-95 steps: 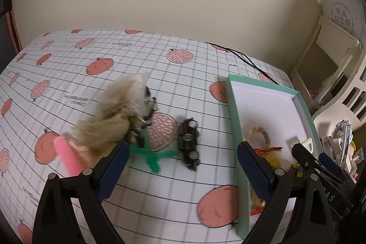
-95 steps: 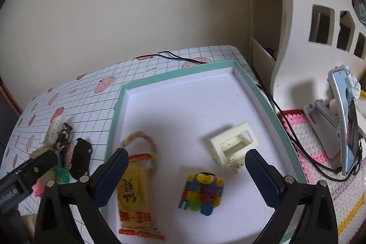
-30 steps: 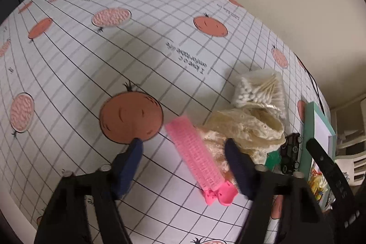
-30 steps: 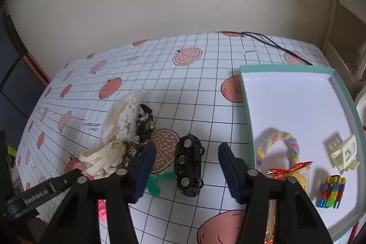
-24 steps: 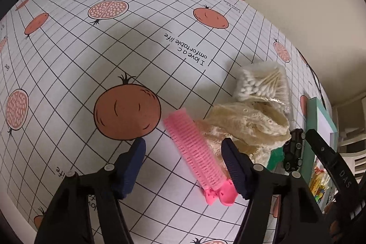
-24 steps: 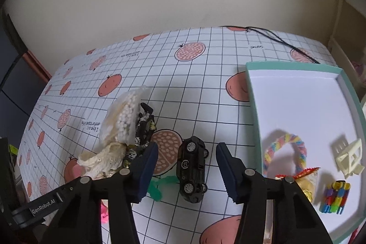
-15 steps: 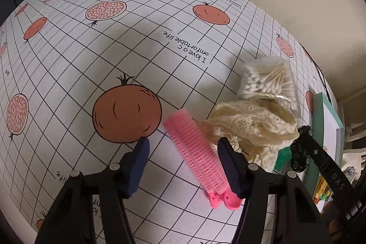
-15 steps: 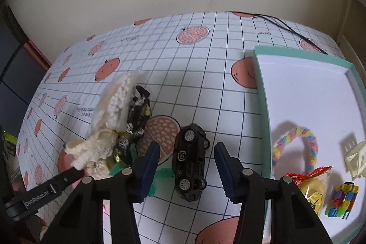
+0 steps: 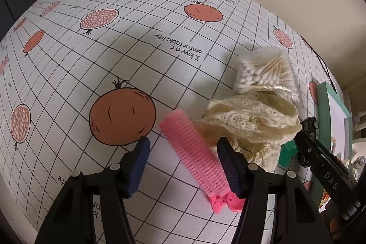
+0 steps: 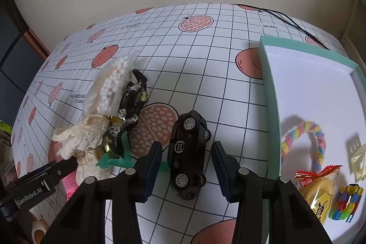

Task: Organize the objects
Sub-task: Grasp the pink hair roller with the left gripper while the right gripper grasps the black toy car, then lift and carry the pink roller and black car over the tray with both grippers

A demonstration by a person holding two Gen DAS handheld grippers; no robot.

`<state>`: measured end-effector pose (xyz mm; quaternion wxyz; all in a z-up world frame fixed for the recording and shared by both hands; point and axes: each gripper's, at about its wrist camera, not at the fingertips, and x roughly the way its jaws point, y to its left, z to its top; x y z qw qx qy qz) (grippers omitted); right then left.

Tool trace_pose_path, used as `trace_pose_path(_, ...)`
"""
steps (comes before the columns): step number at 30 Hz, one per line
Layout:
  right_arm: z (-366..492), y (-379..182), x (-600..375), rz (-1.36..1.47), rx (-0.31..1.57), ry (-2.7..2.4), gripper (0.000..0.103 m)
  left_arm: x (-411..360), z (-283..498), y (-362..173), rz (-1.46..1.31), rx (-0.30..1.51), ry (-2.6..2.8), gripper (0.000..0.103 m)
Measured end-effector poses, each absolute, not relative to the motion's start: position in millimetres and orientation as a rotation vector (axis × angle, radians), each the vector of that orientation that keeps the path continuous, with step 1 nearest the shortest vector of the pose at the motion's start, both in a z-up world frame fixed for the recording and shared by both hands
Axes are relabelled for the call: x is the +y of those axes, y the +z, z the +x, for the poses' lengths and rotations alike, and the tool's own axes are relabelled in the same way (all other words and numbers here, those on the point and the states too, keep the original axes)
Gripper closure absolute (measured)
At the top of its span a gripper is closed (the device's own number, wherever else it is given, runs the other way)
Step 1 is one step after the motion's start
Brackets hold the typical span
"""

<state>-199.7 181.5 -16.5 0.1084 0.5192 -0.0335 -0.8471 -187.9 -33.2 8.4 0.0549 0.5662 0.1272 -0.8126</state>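
a: since half a sec ago the left gripper [image 9: 183, 161] has dropped closer to the pink hair clip [image 9: 198, 158]; jaws narrowed a bit more round it. right gripper [image 10: 186, 172] also lower, now straddling the black toy car [image 10: 188, 153].

b: left one holding the clip yet?

a: no. jaws part-open, one pad each side of the clip. the 3 o'clock pad sits just beside it; touching or not, can't tell. the 9 o'clock pad is apart from it. clip lies diagonal on the grid tablecloth [image 9: 137, 56], 11 to 5 o'clock, hinge end toward the cam.

b: and the right?

a: open w/ a moderate gap, car betw. the pads, both pads clear of it. car lies on its side, wheels facing 3 o'clock.

b: other stuff?

a: cream lace cloth [image 9: 251, 127] touching the clip at its 2 o'clock. bag of cotton swabs [image 9: 265, 73] beyond the lace at 1 o'clock. in right wrist view, a black-and-gold wrapped item [image 10: 133, 98] and a green plastic piece [image 10: 116, 160] at 9 to 10 o'clock of the car.

b: the box?

a: teal-rimmed tray [image 10: 272, 111] at 3 o'clock of the car, white inside. holds a pastel rope ring [image 10: 304, 144], a snack packet [image 10: 318, 189], a cream hair claw [image 10: 358, 158] and a multicolour block toy [image 10: 345, 202].
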Motion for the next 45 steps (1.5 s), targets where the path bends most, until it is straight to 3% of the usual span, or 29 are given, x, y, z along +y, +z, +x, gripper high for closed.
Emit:
trace_pose_path(5, -200, -16, 185, 1.526, -0.098, -2.483, 0.058, -31, -189, 9, 1.734, 0.404, -2.488, 0.056)
trace_pose_path(15, -203, -17, 201, 1.527, -0.23, -2.426, 0.071, -36, -186, 9, 1.745, 0.495, -2.473, 0.066)
trace_pose_path(33, -196, -2, 227, 1.465, -0.444, -2.325, 0.072, -40, -180, 30, 1.705, 0.586, -2.511, 0.072)
trace_pose_path(45, -193, 20, 239, 1.385, -0.482, -2.333, 0.072, -48, -176, 56, 1.62, 0.656, -2.569, 0.073)
